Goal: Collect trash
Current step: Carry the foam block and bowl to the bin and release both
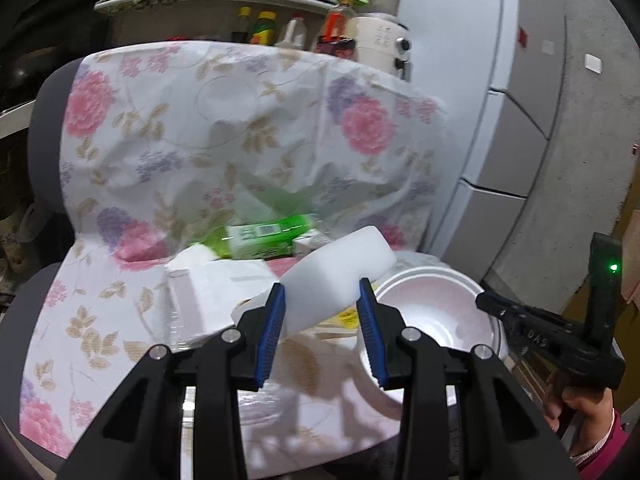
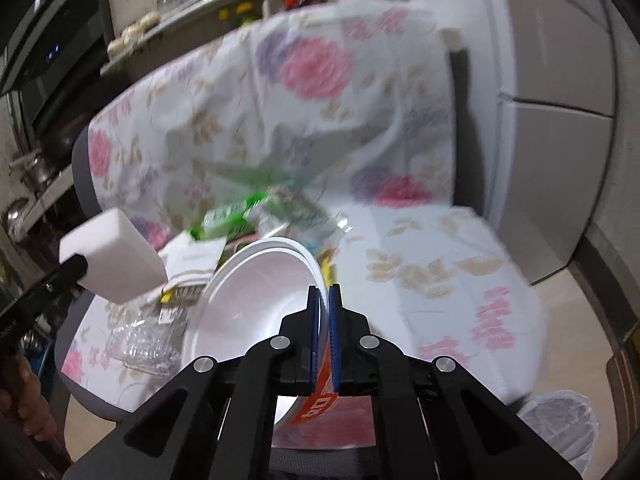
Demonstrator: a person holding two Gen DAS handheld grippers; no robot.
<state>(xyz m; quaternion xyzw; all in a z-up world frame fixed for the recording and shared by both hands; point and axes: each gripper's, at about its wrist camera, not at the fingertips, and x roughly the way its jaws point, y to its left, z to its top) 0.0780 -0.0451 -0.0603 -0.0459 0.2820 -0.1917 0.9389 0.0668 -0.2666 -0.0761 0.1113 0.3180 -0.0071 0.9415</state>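
Observation:
A chair draped in a floral cloth (image 1: 168, 128) carries a heap of trash. My left gripper (image 1: 322, 298) is shut on a white foam block (image 1: 340, 268), lifted above the seat; the block (image 2: 116, 256) also shows at the left of the right wrist view. My right gripper (image 2: 325, 296) is shut on the rim of a white foam bowl (image 2: 256, 292) with a red printed outside, tilted up off the seat. The bowl (image 1: 436, 308) sits right of the left fingers. Green packaging (image 1: 272, 234), white paper (image 1: 224, 280) and clear plastic wrap (image 2: 144, 340) lie on the seat.
Behind the chair stand shelves with bottles and jars (image 1: 264, 28) and a white appliance (image 1: 380, 40). A white fridge (image 1: 460, 60) rises to the right. A clear plastic bag (image 2: 560, 420) lies on the floor right of the chair. A hand (image 1: 580, 404) holds the other gripper's handle.

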